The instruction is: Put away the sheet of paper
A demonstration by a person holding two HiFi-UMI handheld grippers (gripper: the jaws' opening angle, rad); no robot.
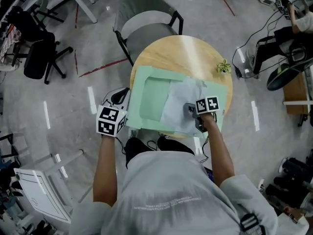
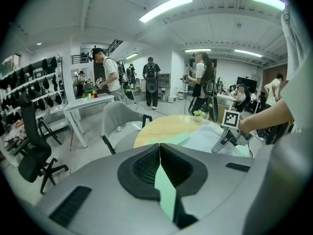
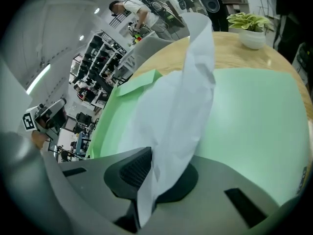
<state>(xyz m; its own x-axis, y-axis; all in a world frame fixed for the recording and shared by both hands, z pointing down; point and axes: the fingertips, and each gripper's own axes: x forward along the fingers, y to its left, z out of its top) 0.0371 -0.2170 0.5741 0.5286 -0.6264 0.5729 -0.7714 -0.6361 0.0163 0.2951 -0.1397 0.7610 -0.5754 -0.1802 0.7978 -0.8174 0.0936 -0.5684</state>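
**Paper pinched over the open folder**

Nearest to us, the left gripper (image 2: 159, 154) sits at the near-left edge of the table. Its ribbed black pads are closed on the thin edge of the green folder (image 1: 146, 82), and a wedge of smooth mint card shows between them. To the right, the right gripper (image 3: 155, 166) has its jaws almost together. They are clamped on the near edge of the sheet of paper (image 1: 180, 104).

The paper is white, thin and limp. From the pinch it rises in a soft fold and curls over at its far tip, as we see in the right gripper view. In the head view it lies rumpled over the right half of the folder, touching it.

The folder is a broad, flat rectangle of matte pale green. It lies open across the near part of the table, and a slightly deeper green panel with rounded corners shows on its left half.

Beneath it we see the round table (image 1: 181, 50), light wood with a glossy sheen. At its far right rim stands a small potted plant (image 1: 224, 66) with pale leaves in a white pot, well apart from the paper.

Beyond the table's far-left edge is a grey padded chair (image 1: 144, 21) with a curved back and dark legs.
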